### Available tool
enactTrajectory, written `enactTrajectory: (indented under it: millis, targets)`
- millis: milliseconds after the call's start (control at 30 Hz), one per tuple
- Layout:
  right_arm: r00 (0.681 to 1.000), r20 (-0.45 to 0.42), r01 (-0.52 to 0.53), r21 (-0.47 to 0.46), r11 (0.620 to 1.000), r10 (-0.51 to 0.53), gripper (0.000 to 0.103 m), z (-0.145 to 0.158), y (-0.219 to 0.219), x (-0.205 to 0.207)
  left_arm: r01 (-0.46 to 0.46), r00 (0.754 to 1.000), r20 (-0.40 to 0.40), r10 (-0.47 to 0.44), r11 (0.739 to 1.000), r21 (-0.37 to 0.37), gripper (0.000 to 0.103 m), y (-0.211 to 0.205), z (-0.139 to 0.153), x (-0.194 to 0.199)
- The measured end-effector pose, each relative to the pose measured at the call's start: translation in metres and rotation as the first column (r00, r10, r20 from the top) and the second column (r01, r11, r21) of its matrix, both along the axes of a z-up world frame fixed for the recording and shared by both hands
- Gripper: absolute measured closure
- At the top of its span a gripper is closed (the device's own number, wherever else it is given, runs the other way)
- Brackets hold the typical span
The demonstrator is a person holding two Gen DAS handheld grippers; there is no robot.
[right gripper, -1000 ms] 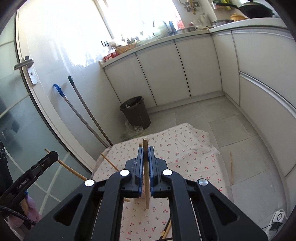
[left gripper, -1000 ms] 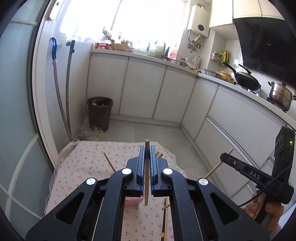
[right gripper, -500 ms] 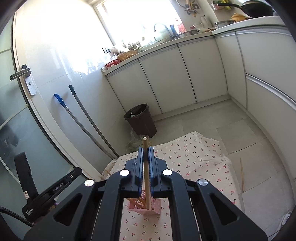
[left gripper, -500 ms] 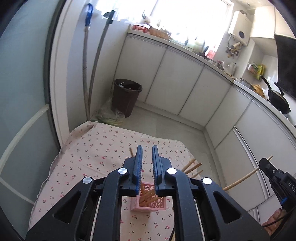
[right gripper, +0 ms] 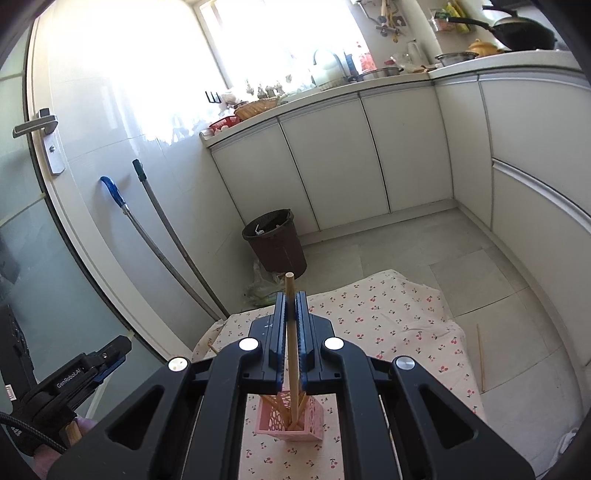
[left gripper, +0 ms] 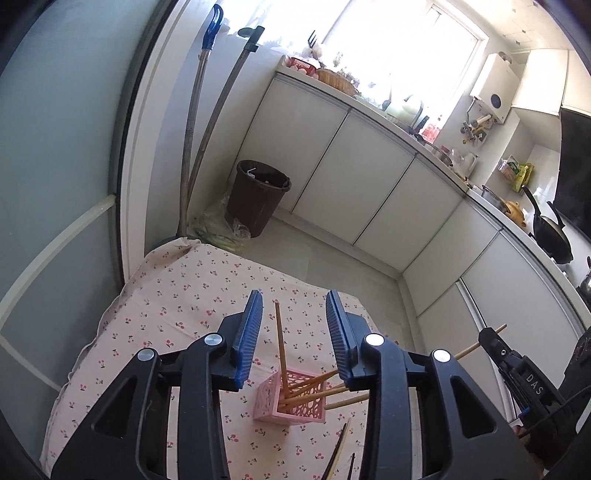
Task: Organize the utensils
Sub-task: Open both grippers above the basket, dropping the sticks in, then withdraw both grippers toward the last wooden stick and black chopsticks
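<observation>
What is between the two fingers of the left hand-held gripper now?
In the left wrist view, the open left hand-held gripper frames an untouched upright chopstick standing in the pink basket.

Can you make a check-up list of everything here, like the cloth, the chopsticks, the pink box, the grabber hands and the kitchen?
Surface: cherry-print cloth spread over a low surface.
Job's things: pink holder stands on the cloth with several chopsticks leaning in it; one chopstick is held upright over the holder; more sticks lie on the cloth by the near edge.
Clutter: one stick lies on the floor beside the cloth.
Grippers: left gripper open and empty above the holder; right gripper shut on the chopstick.
Cables: black cable at the left gripper's handle.
Surroundings: brown bin, two mop handles, white cabinets, black pan.
</observation>
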State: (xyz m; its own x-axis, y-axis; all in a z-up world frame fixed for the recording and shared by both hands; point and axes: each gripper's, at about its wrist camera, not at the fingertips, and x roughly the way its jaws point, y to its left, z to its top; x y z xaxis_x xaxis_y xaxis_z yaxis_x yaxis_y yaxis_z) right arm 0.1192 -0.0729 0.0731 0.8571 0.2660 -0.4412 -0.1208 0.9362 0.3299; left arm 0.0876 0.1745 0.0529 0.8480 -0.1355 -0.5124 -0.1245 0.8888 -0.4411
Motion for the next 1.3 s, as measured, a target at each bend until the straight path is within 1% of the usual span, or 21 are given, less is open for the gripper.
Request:
enactTrajectory:
  millis: [167, 200, 233, 267, 400, 467, 533, 600, 667, 700, 733, 767, 800, 867, 933, 967, 1000, 1100, 1167, 1233, 1300]
  targets:
    - [0.999, -0.027, -0.025, 0.01, 1.0, 0.026, 0.095, -0.013, 0.01, 0.015, 0.015, 1.0, -0.016, -0.015, 1.0, 0.003, 0.068, -0.003, -0.004, 0.003]
    - [0.999, -0.043, -0.031, 0.021, 0.999, 0.032, 0.087, -0.018, 0.011, 0.017, 0.02, 1.0, -0.019, -0.02, 1.0, 0.007, 0.068, -0.004, -0.005, 0.002]
    - [0.998, -0.05, -0.034, 0.025, 0.999, 0.035, 0.074, -0.02, 0.01, 0.017, 0.025, 1.0, -0.019, -0.025, 1.0, 0.011, 0.068, -0.005, -0.004, 0.002]
    - [0.998, -0.052, -0.035, 0.022, 0.999, 0.036, 0.07, -0.022, 0.011, 0.016, 0.028, 0.999, -0.017, -0.028, 1.0, 0.014, 0.068, -0.006, -0.004, 0.001]
    - [0.998, -0.047, -0.037, -0.004, 0.999, 0.037, 0.069, -0.018, 0.007, 0.005, 0.058, 0.998, -0.008, -0.058, 0.998, 0.025, 0.067, -0.014, -0.001, -0.005]
    - [0.998, -0.055, -0.032, -0.04, 0.999, 0.03, 0.066, -0.02, 0.006, -0.001, 0.076, 0.997, -0.011, -0.076, 0.996, 0.035, 0.063, -0.021, -0.002, -0.008]
    - [0.997, -0.072, -0.032, -0.092, 0.995, 0.025, 0.052, -0.024, 0.005, -0.008, 0.111, 0.994, -0.026, -0.11, 0.993, 0.048, 0.059, -0.032, -0.004, -0.009]
    - [0.996, -0.091, -0.02, -0.131, 0.991, 0.008, 0.042, -0.031, 0.002, -0.015, 0.153, 0.987, -0.058, -0.149, 0.986, 0.072, 0.055, -0.047, -0.011, -0.01]
    - [0.992, -0.123, 0.004, -0.166, 0.986, -0.025, 0.029, -0.041, -0.006, -0.022, 0.188, 0.979, -0.095, -0.179, 0.977, 0.097, 0.044, -0.061, -0.021, -0.01]
    - [0.99, -0.136, 0.015, -0.176, 0.984, -0.04, 0.019, -0.046, -0.012, -0.026, 0.205, 0.974, -0.118, -0.192, 0.973, 0.11, 0.041, -0.068, -0.027, -0.011]
    - [0.987, -0.152, 0.031, -0.189, 0.981, -0.06, 0.011, -0.052, -0.019, -0.029, 0.218, 0.969, -0.142, -0.201, 0.969, 0.118, 0.033, -0.075, -0.035, -0.011]
    - [0.981, -0.169, 0.052, -0.212, 0.976, -0.089, 0.008, -0.06, -0.029, -0.034, 0.229, 0.964, -0.167, -0.208, 0.966, 0.12, 0.024, -0.08, -0.042, -0.011]
    - [0.976, -0.185, 0.074, -0.235, 0.969, -0.119, 0.007, -0.067, -0.039, -0.038, 0.246, 0.955, -0.2, -0.22, 0.962, 0.118, 0.02, -0.086, -0.051, -0.01]
    - [0.953, -0.234, 0.128, -0.276, 0.953, -0.195, 0.007, -0.086, -0.066, -0.045, 0.298, 0.926, -0.278, -0.256, 0.947, 0.118, 0.011, -0.099, -0.073, -0.008]
    - [0.919, -0.295, 0.177, -0.28, 0.943, -0.26, 0.007, -0.102, -0.094, -0.05, 0.348, 0.89, -0.364, -0.275, 0.925, 0.15, 0.008, -0.117, -0.099, -0.008]
    - [0.898, -0.332, 0.206, -0.261, 0.943, -0.288, 0.007, -0.11, -0.112, -0.052, 0.374, 0.871, -0.401, -0.282, 0.911, 0.172, 0.007, -0.126, -0.11, -0.008]
    - [0.884, -0.36, 0.22, -0.241, 0.945, -0.297, 0.007, -0.114, -0.124, -0.053, 0.41, 0.849, -0.438, -0.296, 0.892, 0.192, 0.007, -0.137, -0.123, -0.008]
    - [0.855, -0.419, 0.258, -0.166, 0.952, -0.305, 0.007, -0.12, -0.155, -0.056, 0.531, 0.768, -0.538, -0.347, 0.815, 0.232, 0.007, -0.177, -0.162, -0.014]
    - [0.84, -0.449, 0.292, -0.1, 0.951, -0.305, 0.007, -0.12, -0.17, -0.058, 0.583, 0.733, -0.571, -0.371, 0.775, 0.244, 0.007, -0.201, -0.18, -0.017]
    - [0.838, -0.469, 0.311, -0.012, 0.95, -0.28, 0.007, -0.117, -0.178, -0.06, 0.634, 0.695, -0.597, -0.399, 0.732, 0.249, 0.007, -0.223, -0.194, -0.016]
    - [0.841, -0.488, 0.307, 0.073, 0.949, -0.235, 0.007, -0.118, -0.187, -0.062, 0.674, 0.67, -0.606, -0.43, 0.694, 0.253, 0.007, -0.245, -0.203, -0.01]
